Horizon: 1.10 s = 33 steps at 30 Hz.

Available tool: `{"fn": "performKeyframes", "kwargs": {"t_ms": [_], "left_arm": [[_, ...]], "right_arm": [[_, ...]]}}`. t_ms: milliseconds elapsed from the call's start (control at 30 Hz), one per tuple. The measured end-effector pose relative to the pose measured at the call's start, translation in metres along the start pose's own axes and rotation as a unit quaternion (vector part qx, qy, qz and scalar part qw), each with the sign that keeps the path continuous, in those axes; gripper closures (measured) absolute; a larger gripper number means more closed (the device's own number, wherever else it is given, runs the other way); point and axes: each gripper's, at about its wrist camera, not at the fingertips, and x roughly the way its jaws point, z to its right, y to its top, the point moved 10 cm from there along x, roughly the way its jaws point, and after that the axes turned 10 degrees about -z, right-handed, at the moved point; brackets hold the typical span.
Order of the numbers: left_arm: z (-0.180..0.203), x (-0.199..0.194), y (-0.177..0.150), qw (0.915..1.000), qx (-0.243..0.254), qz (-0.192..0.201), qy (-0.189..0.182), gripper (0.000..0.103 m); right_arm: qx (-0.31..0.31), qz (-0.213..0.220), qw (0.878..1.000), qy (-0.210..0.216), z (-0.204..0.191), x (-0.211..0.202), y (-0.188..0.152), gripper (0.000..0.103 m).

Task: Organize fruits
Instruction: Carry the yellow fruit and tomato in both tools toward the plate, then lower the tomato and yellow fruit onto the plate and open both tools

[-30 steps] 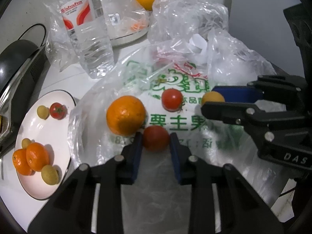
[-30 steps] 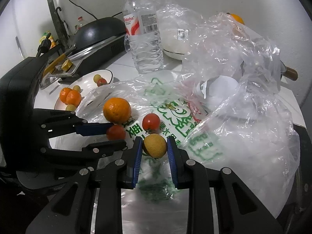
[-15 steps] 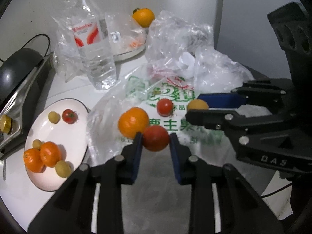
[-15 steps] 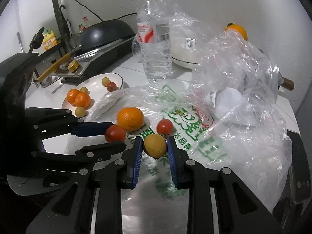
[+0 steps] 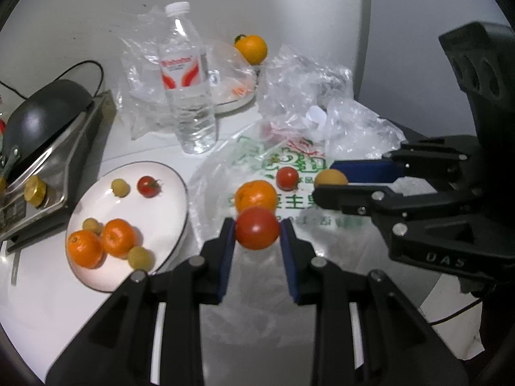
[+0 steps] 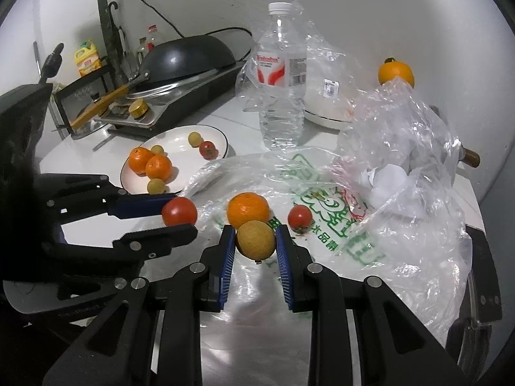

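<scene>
Tomato (image 5: 257, 228) and what looks like a longan (image 6: 256, 239), both lifted off the bag.
Left gripper (image 5: 256, 234) and right gripper (image 6: 254, 241) each clamp one; next, carry them to the plate (image 5: 167, 225).

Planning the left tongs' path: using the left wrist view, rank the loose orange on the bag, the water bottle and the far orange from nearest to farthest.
1. Loose orange: on the printed bag, just past the left tongs.
2. Water bottle: upright, further back, left.
3. Far orange: by the wall.
</scene>
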Motion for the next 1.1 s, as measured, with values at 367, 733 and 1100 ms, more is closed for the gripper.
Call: {"fn": "performKeyframes", "kwargs": {"t_ms": [367,733,1100], "left_arm": [[-0.032,-0.023,-0.013,0.9996,-0.017,0.015,0.015,0.074],[-0.075,-0.033,-0.027,0.9986,-0.039,0.023,0.030,0.074],[-0.120,-0.023,-0.042,0.9971,-0.062,0.020,0.038,0.074]], "right_arm": [[-0.013,0.010,1.000,-0.001,-0.032,-0.001,0.016,0.075],[-0.028,0.001,1.000,0.001,-0.060,0.014,0.034,0.075],[-0.047,-0.009,0.999,0.003,-0.087,0.033,0.052,0.075]]}}
